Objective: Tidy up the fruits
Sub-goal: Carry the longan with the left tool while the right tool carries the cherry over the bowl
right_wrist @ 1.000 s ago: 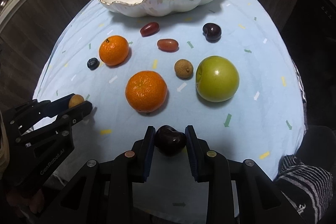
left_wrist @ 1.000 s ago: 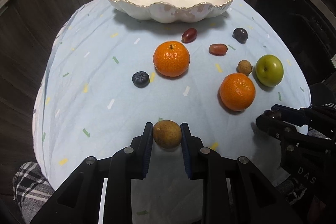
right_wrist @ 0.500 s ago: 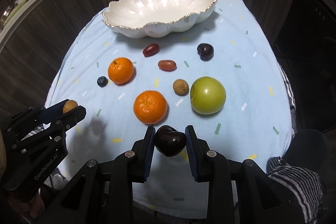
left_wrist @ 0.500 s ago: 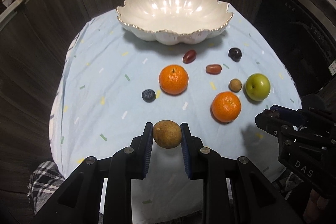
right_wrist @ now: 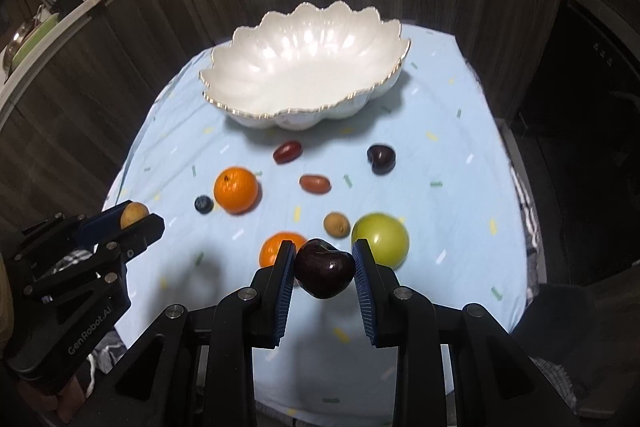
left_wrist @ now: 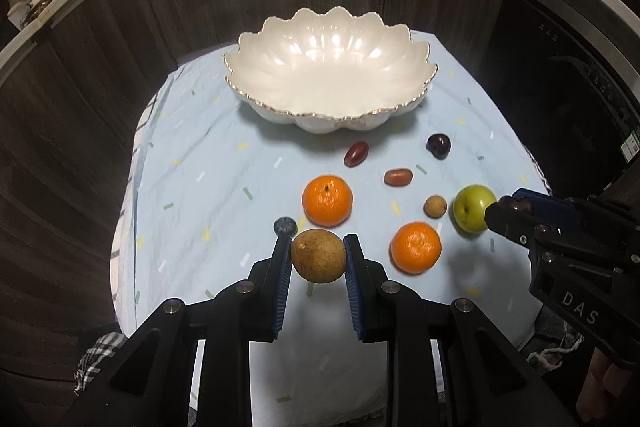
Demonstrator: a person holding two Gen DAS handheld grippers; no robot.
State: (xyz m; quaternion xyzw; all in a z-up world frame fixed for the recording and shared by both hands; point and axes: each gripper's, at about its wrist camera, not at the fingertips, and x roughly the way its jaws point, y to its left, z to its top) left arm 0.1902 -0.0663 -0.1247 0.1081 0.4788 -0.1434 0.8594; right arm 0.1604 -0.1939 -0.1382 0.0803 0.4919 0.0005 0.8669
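Tablecloth: pale blue with small printed dashes; carries the bowl and all loose fruit.
Bowl: white, scalloped, gilt rim, at the far end of the cloth; interior shows no fruit. It lies ahead of and below both tools, long axis running across both views.
Green apple: largest loose fruit, near-right of the cloth, just beside a small tan fruit.
Oranges: one mid-cloth, one nearer; apart from each other.
Small loose fruit: two reddish oval ones and a dark cherry in front of the bowl; a blueberry left of the mid orange.
Left gripper: jaws nearly closed, pads clamped on both flanks of a brown round fruit, held clear of the cloth.
Right gripper: jaws nearly closed, pads pressed on a dark cherry-like fruit, likewise off the cloth.
Governing relation: the bowl sits beyond the scattered fruit from both tools; from the left tool it is dead ahead, from the right tool ahead and slightly left.
Nearer hand: cannot tell; the two appear level, side by side.
Assessment: each load must likely travel forward over the loose fruit and clear the raised rim before release. Both held fruits are round and may roll if dropped from height.
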